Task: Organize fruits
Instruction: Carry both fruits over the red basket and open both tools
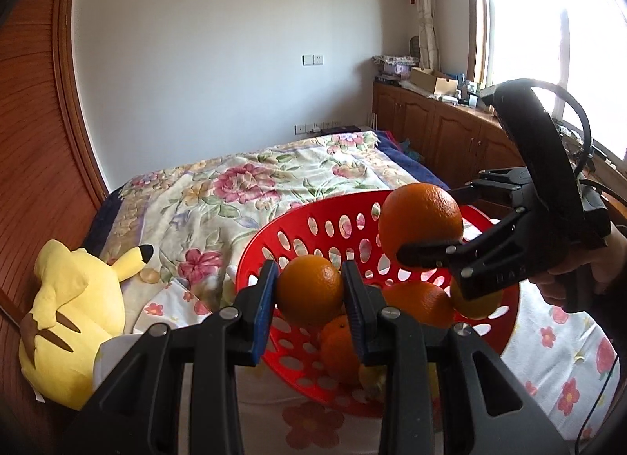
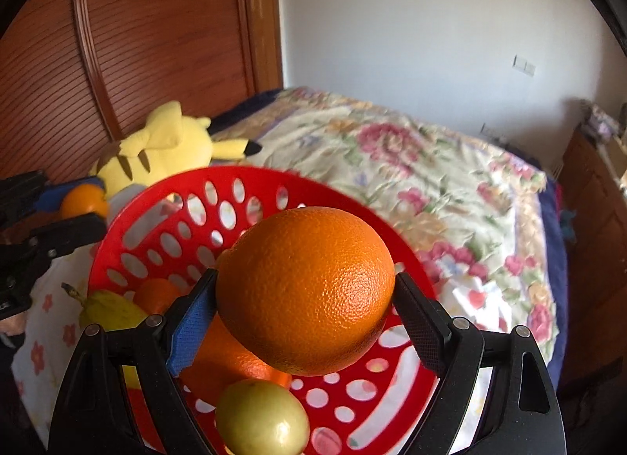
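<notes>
A small round orange [image 1: 310, 289] is pinched between the pads of the left gripper [image 1: 309, 294], and a large pebbled orange [image 2: 305, 290] is clamped in the widely spread jaws of the right gripper [image 2: 305, 314]. Both fruits are held above the red perforated plastic basket [image 1: 313, 227] on the floral bedspread [image 1: 243, 180]. Each fruit is best lowered well inside the rim before the jaws are parted, so that nothing rolls onto the bed.

A person's hand [image 1: 580, 278] on the right gripper is shown only in the left wrist view. A yellow-green round fruit [image 2: 262, 417] and a yellowish pear-like fruit [image 2: 111, 310] inside the basket are seen clearly only in the right wrist view.
</notes>
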Demonstrator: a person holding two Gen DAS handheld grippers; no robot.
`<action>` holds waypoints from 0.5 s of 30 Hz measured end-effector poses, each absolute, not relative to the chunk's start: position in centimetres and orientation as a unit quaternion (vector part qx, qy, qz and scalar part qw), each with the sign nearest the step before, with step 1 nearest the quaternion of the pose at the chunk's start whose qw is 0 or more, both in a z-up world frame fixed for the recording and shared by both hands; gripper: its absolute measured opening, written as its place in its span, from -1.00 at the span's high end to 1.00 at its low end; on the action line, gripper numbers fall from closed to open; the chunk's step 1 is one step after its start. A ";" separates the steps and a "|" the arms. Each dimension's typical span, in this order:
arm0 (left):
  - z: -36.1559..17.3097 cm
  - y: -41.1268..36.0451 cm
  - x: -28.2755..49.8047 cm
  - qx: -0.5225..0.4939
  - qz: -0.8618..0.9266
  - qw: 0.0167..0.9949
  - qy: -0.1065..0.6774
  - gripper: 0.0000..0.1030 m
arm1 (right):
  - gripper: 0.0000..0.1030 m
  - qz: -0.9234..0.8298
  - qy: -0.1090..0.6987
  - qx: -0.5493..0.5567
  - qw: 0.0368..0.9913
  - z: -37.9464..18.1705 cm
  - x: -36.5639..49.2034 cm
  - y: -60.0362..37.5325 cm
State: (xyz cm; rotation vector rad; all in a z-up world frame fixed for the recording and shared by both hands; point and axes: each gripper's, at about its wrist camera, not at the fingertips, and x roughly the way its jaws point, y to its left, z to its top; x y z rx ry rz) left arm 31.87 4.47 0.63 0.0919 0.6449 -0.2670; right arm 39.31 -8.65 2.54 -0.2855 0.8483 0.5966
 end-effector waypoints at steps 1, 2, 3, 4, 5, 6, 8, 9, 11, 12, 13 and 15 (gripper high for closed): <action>0.4 4.4 32.1 0.045 -0.132 0.937 0.319 0.39 | -0.73 0.282 0.407 -0.139 0.857 2.3 39.4 -8.6; 0.2 4.2 32.3 0.047 -0.133 0.936 0.322 0.39 | -0.73 0.278 0.411 -0.145 0.856 1.9 39.6 -8.4; 0.1 4.1 32.4 0.049 -0.134 0.935 0.323 0.39 | -0.73 0.273 0.414 -0.153 0.855 1.6 39.7 -8.2; 0.0 4.0 32.5 0.051 -0.135 0.935 0.324 0.38 | -0.73 0.265 0.418 -0.168 0.853 1.1 39.7 -8.0; -0.1 3.8 32.5 0.052 -0.135 0.935 0.324 0.38 | -0.73 0.262 0.418 -0.176 0.852 1.0 39.7 -7.9; -0.2 3.8 32.6 0.052 -0.136 0.935 0.324 0.38 | -0.74 0.260 0.416 -0.184 0.852 1.0 39.6 -7.8; -0.2 3.6 32.7 0.052 -0.135 0.934 0.325 0.38 | -0.74 0.261 0.414 -0.192 0.850 1.0 39.4 -7.5; -0.2 3.7 32.8 0.051 -0.135 0.934 0.326 0.38 | -0.74 0.259 0.415 -0.196 0.850 0.9 39.4 -7.4; -0.4 3.6 32.9 0.052 -0.135 0.933 0.328 0.38 | -0.74 0.254 0.414 -0.200 0.851 0.8 39.3 -7.4; -0.4 3.5 32.9 0.052 -0.136 0.933 0.329 0.38 | -0.74 0.253 0.414 -0.199 0.852 0.8 39.3 -7.4; -0.5 3.5 32.9 0.053 -0.136 0.933 0.329 0.38 | -0.74 0.252 0.415 -0.197 0.852 0.8 39.3 -7.5; -0.5 3.5 32.8 0.053 -0.136 0.933 0.330 0.36 | -0.74 0.248 0.417 -0.197 0.852 0.7 39.2 -7.5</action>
